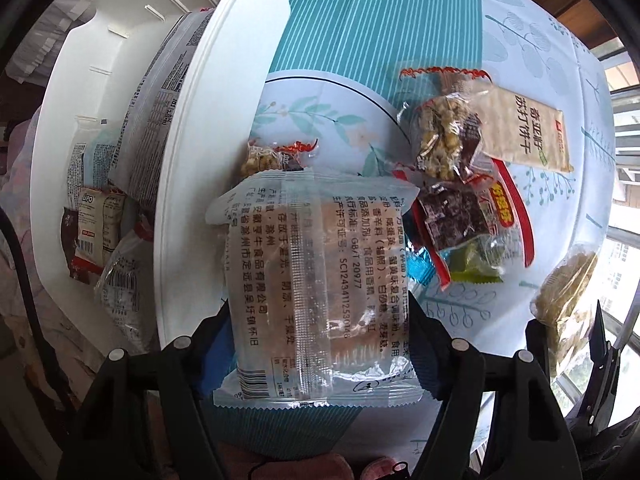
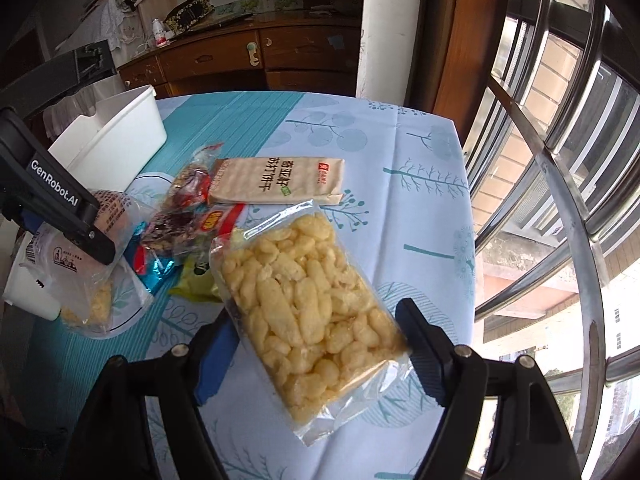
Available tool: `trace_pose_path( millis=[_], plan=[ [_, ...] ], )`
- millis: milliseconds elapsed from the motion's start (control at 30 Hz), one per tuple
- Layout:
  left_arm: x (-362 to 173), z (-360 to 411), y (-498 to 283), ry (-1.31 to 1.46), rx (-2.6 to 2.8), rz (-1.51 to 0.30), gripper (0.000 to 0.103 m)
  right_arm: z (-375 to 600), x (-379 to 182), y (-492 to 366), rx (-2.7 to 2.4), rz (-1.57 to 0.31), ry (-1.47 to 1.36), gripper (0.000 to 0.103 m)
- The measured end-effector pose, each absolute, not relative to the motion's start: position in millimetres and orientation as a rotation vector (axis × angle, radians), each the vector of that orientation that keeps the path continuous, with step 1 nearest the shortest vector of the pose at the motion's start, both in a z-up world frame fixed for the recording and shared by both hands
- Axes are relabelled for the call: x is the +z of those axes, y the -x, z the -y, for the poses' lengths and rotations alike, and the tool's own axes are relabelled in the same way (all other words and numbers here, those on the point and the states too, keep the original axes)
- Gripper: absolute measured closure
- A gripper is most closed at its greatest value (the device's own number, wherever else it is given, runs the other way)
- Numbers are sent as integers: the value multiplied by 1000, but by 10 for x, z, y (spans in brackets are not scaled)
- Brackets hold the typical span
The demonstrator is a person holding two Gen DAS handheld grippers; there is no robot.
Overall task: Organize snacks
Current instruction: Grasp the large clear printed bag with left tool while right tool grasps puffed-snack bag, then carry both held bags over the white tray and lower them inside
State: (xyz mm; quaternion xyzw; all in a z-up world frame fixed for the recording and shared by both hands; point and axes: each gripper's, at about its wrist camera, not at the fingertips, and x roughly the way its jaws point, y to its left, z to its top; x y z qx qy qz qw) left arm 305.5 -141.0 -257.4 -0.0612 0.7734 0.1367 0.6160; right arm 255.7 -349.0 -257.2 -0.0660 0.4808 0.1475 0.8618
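a home: tablecloth-covered table (image 2: 420,152), cluttered wooden sideboard (image 2: 248,56), barred window (image 2: 560,140).

Beyond the left tongs (image 1: 316,344), their clear packet (image 1: 316,280) hides half a nut bar (image 1: 276,156); bin (image 1: 120,92) snacks overlap, print unreadable.
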Motion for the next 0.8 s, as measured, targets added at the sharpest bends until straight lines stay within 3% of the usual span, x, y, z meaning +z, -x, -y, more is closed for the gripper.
trace_pose_path(
  millis=[367, 800],
  plan=[
    [-2097, 1706, -2674, 112, 179, -1741, 30, 3311, -2218, -2218, 362, -991, 119, 26],
    [-1270, 1304, -2494, 150, 52, -1454, 30, 3186, -1768, -2014, 386, -943, 77, 26]
  ],
)
